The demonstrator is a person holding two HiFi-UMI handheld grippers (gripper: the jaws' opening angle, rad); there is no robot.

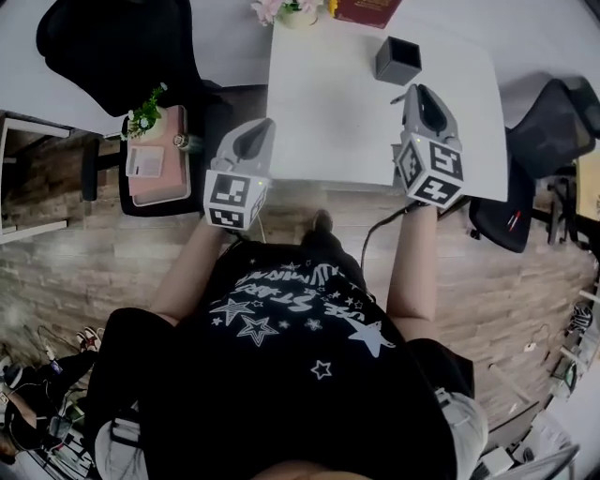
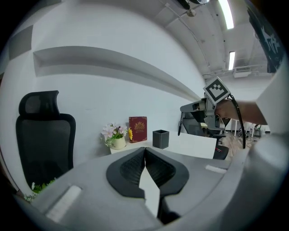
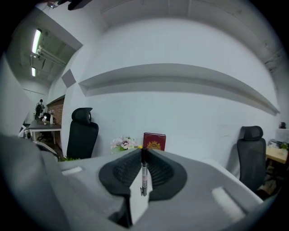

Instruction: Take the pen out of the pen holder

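The pen (image 3: 143, 175) stands upright between the jaws of my right gripper (image 3: 143, 154), which is shut on it, clip end toward the camera. In the head view the right gripper (image 1: 418, 97) hovers over the white table (image 1: 328, 122), just in front of the black square pen holder (image 1: 397, 59). My left gripper (image 1: 255, 139) hangs at the table's left front edge; its jaws (image 2: 145, 152) meet with nothing between them. From the left gripper view the pen holder (image 2: 160, 138) looks empty, and the right gripper (image 2: 212, 97) floats above and to its right.
A red book (image 1: 366, 9) and a pot of flowers (image 1: 286, 9) stand at the table's far edge. Black office chairs (image 1: 112, 42) (image 1: 548, 117) flank the table. A pink box with a small plant (image 1: 155, 155) sits on a seat to the left.
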